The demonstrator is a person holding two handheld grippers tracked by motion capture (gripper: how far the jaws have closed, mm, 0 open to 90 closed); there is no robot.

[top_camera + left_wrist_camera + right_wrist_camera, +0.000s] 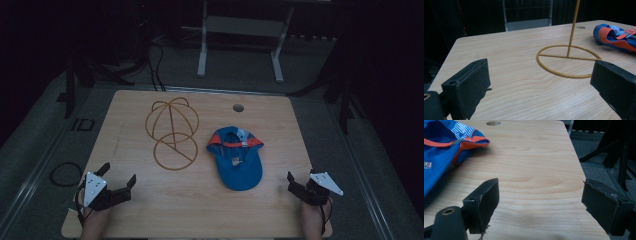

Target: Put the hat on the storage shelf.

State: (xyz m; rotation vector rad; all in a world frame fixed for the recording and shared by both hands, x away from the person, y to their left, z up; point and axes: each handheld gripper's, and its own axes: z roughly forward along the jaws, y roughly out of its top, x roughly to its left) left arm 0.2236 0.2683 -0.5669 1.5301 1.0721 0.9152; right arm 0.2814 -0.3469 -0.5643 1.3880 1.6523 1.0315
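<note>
Now | blue cap (pixel 235 159), orange strap, lying flat | both grippers' jaws apart, empty

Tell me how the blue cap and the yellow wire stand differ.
The blue cap is soft fabric with orange trim, slumped flat; the yellow wire stand is a thin open frame standing upright on a ring base. The cap lies nearer the right gripper, the stand nearer the left gripper. Both rest ungripped on the wooden table.
</note>
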